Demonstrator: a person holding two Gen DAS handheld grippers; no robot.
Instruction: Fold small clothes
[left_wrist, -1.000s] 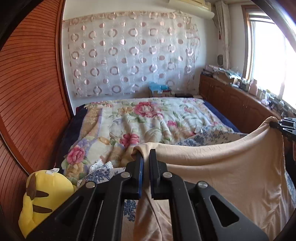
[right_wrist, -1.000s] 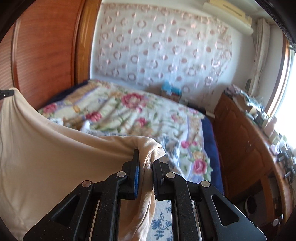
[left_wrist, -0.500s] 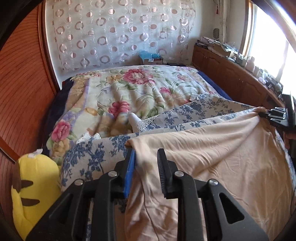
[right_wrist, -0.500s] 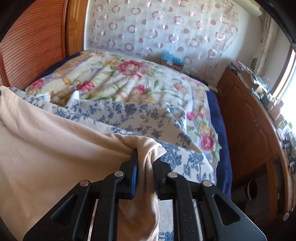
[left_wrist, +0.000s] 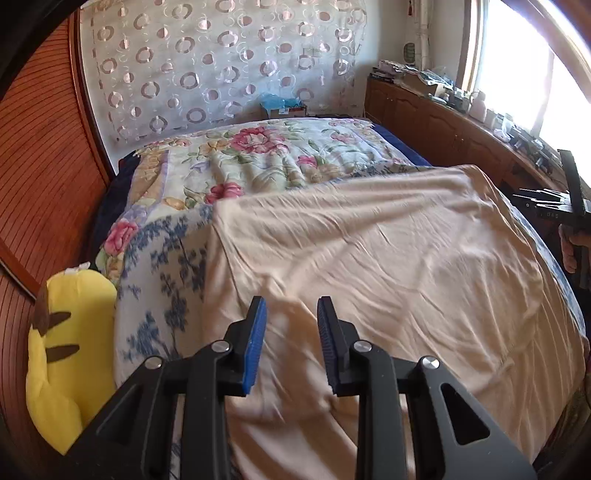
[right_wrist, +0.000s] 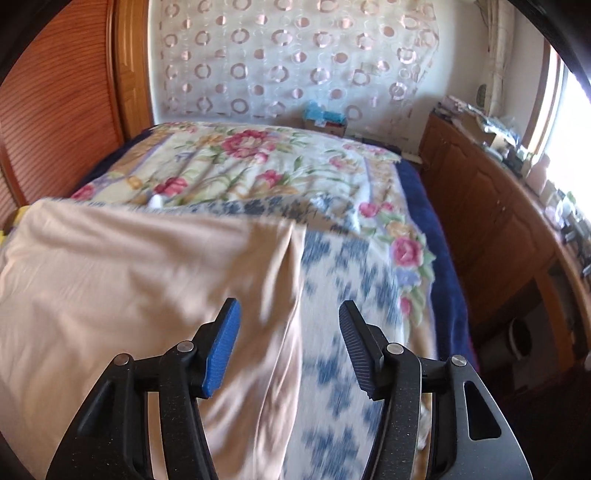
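Lying spread and wrinkled, the pale peach cotton garment (left_wrist: 369, 266) covers a blue-and-white floral cloth (left_wrist: 162, 280) on the bed, in front of the flowered quilt (left_wrist: 258, 155). The left hand-held gripper (left_wrist: 291, 317) hovers over its near edge, jaws narrowly apart and opening, nothing pinched between them. The right hand-held gripper (right_wrist: 290, 325) stands wider, jaws opening above the garment's right edge, gripping nothing. A yellow plush toy (left_wrist: 70, 347) sits at the bed's left side.

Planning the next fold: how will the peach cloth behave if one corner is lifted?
The peach cloth looks thin and creased, so probably floppy, sagging from the grip. It likely weighs little. Lying on the blue-flowered sheet, it may drag that along.
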